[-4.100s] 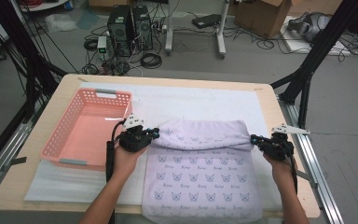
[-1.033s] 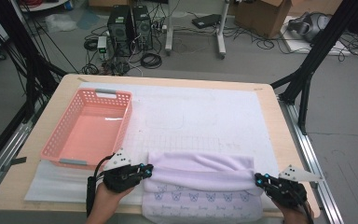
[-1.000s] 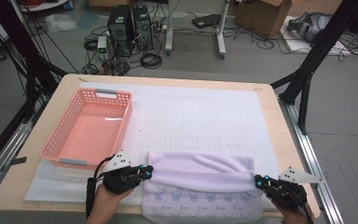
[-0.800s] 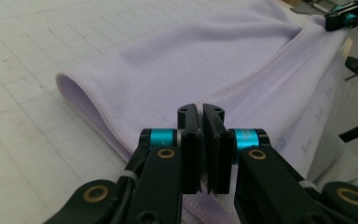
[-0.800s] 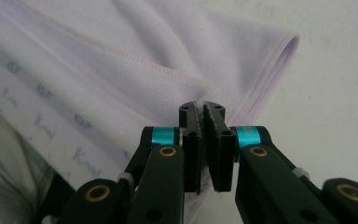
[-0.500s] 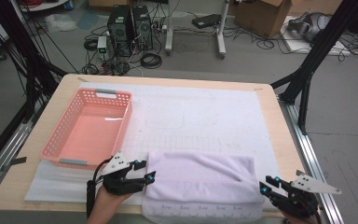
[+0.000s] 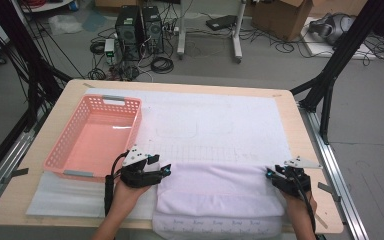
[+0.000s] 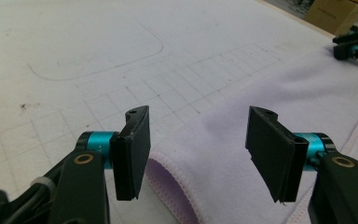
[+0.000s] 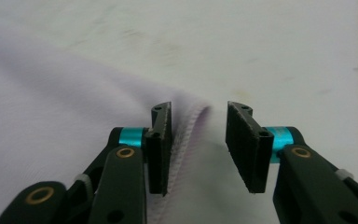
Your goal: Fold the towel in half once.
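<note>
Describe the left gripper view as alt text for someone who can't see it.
Two black claw jaws stand open over the folded corner of a lilac towel, not pinching it. The towel lies on a white gridded mat; the other claw sits at its far edge.

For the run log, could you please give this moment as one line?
towel: folded, flat on mat | left gripper: open, released | right gripper: open, over corner | basket: empty

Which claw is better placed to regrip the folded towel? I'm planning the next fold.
Probably right. The right claw stands open astride the towel's stitched corner. The left claw stands wider, with only the fold's edge beside one pad.
</note>
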Demonstrator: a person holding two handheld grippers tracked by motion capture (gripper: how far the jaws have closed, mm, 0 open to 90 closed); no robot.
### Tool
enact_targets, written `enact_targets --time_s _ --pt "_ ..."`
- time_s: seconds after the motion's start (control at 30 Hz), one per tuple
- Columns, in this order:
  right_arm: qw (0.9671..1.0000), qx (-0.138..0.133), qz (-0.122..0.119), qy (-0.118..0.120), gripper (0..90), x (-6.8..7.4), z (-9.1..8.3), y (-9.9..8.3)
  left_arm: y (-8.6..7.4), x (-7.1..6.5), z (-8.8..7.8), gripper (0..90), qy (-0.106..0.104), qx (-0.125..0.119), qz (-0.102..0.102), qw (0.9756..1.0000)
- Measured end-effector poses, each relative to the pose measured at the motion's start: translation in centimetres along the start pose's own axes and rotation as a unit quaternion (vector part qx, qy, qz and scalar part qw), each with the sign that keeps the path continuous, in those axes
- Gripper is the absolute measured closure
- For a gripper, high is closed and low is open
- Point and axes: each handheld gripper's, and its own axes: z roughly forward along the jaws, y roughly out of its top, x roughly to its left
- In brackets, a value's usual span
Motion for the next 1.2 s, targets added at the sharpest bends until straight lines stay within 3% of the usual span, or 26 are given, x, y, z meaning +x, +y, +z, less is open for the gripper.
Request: enact_targets --time_s 0.03,0.1,0.3,0.37,0.53,0.63,0.9,1.03,1.1,1.2 --pt "0.9999 -0.006 0.005 -0.013 63.4 -0.3 0.0 0.1 0.0 0.1 0.1 40.5 0.002 0.002 0.001 1.0" --pt "0.9995 -0.012 0.027 0.008 63.0 -0.5 0.0 -0.1 -0.2 0.3 0.3 40.2 0.005 0.008 0.0 1.0" --pt "0.9969 -0.029 0.023 0.07 55.4 0.1 -1.1 -0.1 -0.4 0.7 0.7 39.2 0.019 0.027 -0.006 0.9994" --pt "0.9958 -0.022 0.022 0.086 53.1 0.3 -1.2 -0.2 -0.3 0.8 0.8 39.2 0.027 0.033 -0.003 0.9991" --pt "0.997 0.007 0.008 0.076 50.1 1.2 -0.6 -0.5 -0.5 0.7 1.5 38.9 0.023 0.047 -0.009 0.9986" --pt "0.9972 0.005 0.007 0.074 50.3 1.3 -0.5 -0.5 -0.7 0.5 2.0 38.9 0.022 0.072 0.002 0.9972" --pt "0.9981 0.006 -0.017 0.059 52.9 1.4 -0.5 -0.5 -0.7 0.4 2.3 37.7 0.041 0.082 -0.003 0.9957" --pt "0.998 0.01 -0.027 0.057 58.0 1.5 -0.6 -0.5 -0.7 0.1 2.4 37.3 0.048 0.088 0.011 0.9949" --pt "0.9973 0.011 -0.024 0.068 67.8 1.6 -0.6 -0.5 -0.7 0.2 2.4 38.1 0.048 0.09 0.011 0.9947" --pt "0.9964 0.015 -0.025 0.08 76.6 1.7 -0.6 -0.4 -0.8 0.5 2.1 48.4 0.051 0.086 -0.005 0.995"
